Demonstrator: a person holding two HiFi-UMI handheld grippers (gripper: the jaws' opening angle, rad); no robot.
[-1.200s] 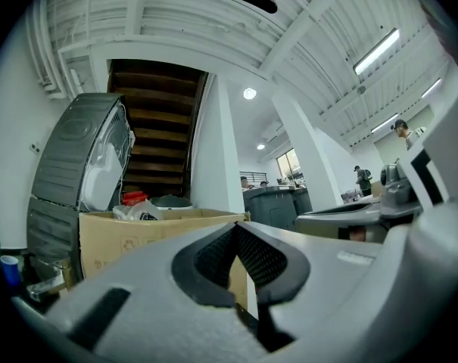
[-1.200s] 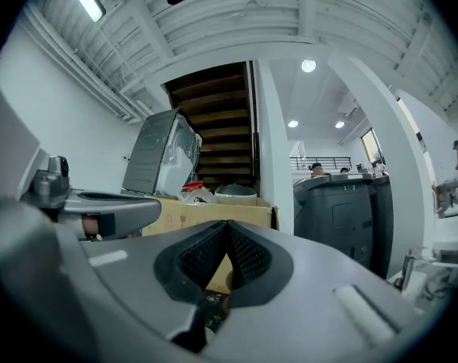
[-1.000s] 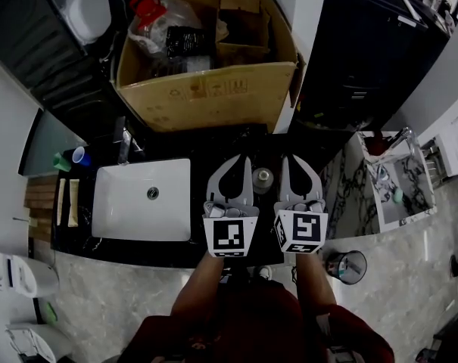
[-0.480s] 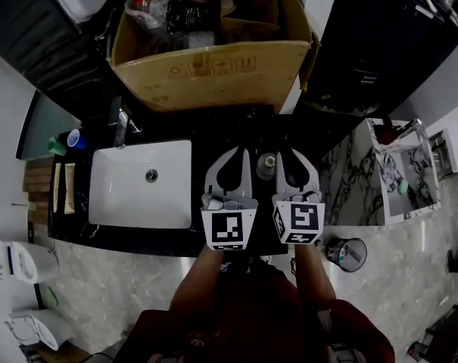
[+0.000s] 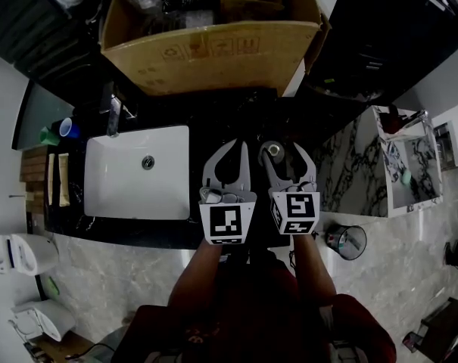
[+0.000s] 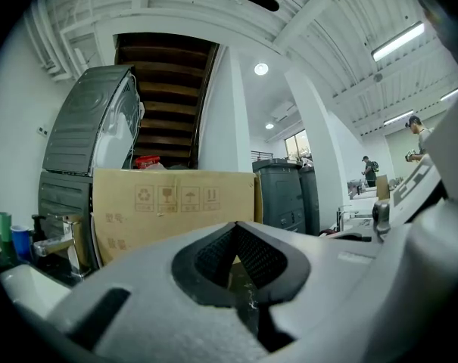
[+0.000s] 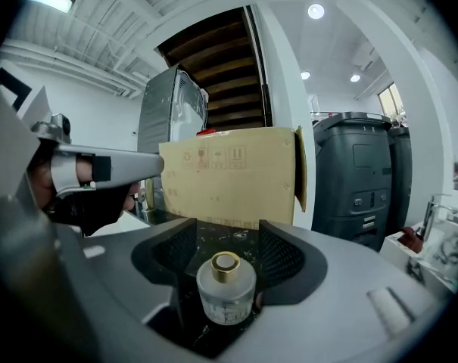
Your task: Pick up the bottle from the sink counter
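Note:
A small round frosted glass bottle with a gold cap stands upright on the black marbled sink counter, right of the basin. My right gripper is around it, and its jaws are opening. In the right gripper view the bottle sits between the two ribbed pads of the right gripper, with a gap showing on its left side. My left gripper hovers just left of it, tips together and empty. In the left gripper view the left gripper shows its pads meeting.
A white rectangular basin with a faucet lies left of the grippers; two cups stand at its far-left corner. A large open cardboard box sits behind the counter. A dark bin stands at the right and a small waste bin on the floor.
The right gripper's jaws have spread and slid forward around the bottle, which earlier stood between the two grippers. The left gripper stays shut beside it.

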